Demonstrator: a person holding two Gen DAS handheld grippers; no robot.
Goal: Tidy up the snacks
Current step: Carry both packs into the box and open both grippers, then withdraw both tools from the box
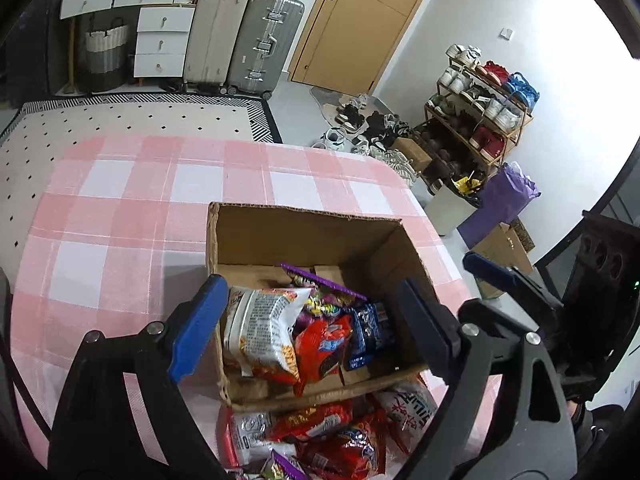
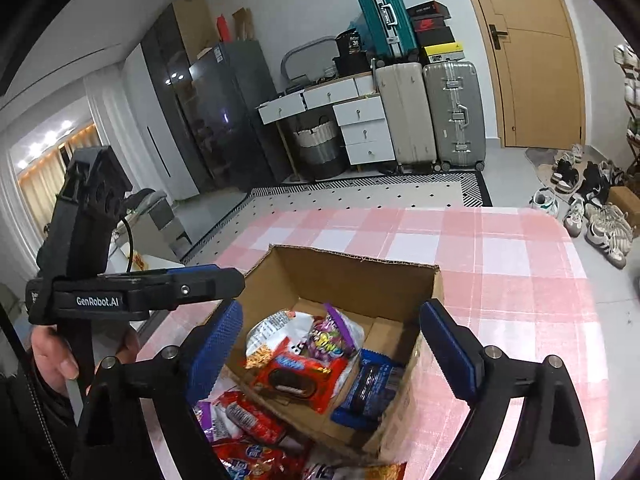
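Note:
An open cardboard box [image 1: 304, 232] [image 2: 360, 276] stands on the pink checked tablecloth. Inside lie several snack packs: a white-and-orange bag [image 1: 260, 332] [image 2: 272, 332], a purple candy bag [image 1: 320, 280] [image 2: 332, 336], a red cookie pack [image 1: 320, 348] [image 2: 300, 376] and a blue cookie pack [image 1: 368, 332] [image 2: 368, 392]. More packs [image 1: 332, 436] [image 2: 248, 416] lie on the cloth in front of the box. My left gripper [image 1: 312, 332] hangs open over the box, nothing between its blue pads. My right gripper [image 2: 332, 356] is likewise open above the box and holds nothing.
The table [image 2: 520, 280] carries a pink checked cloth. The right gripper's body [image 1: 520, 280] shows at the right of the left wrist view; the left gripper's body [image 2: 132, 292] and a hand [image 2: 52, 356] show at the left of the right wrist view. Suitcases [image 2: 432, 112], drawers, shoes and a door stand beyond.

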